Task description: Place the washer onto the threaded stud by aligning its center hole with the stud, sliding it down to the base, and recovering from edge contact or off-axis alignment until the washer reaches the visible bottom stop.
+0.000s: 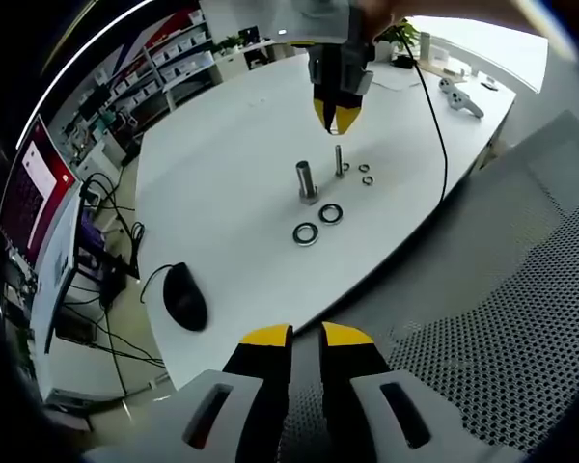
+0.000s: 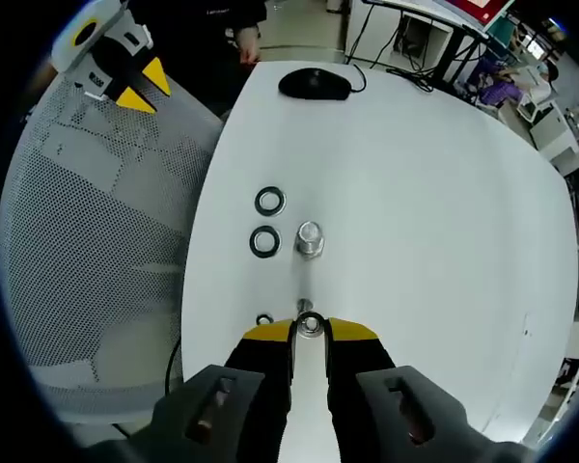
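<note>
While the left gripper (image 1: 305, 336) waits off the table's (image 1: 232, 193) near edge with jaws almost closed and empty, the right gripper (image 2: 310, 330) pinches a washer (image 2: 310, 325) directly above the thin stud (image 1: 339, 159) near mid-table, apparently to center its hole.

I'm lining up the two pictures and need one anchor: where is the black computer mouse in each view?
Left gripper view: the black mouse lies low on the left, near the table's edge.
Right gripper view: the mouse is at top centre, at the table's far edge.
Shared landmark: the two large washers beside the metal cylinder.
</note>
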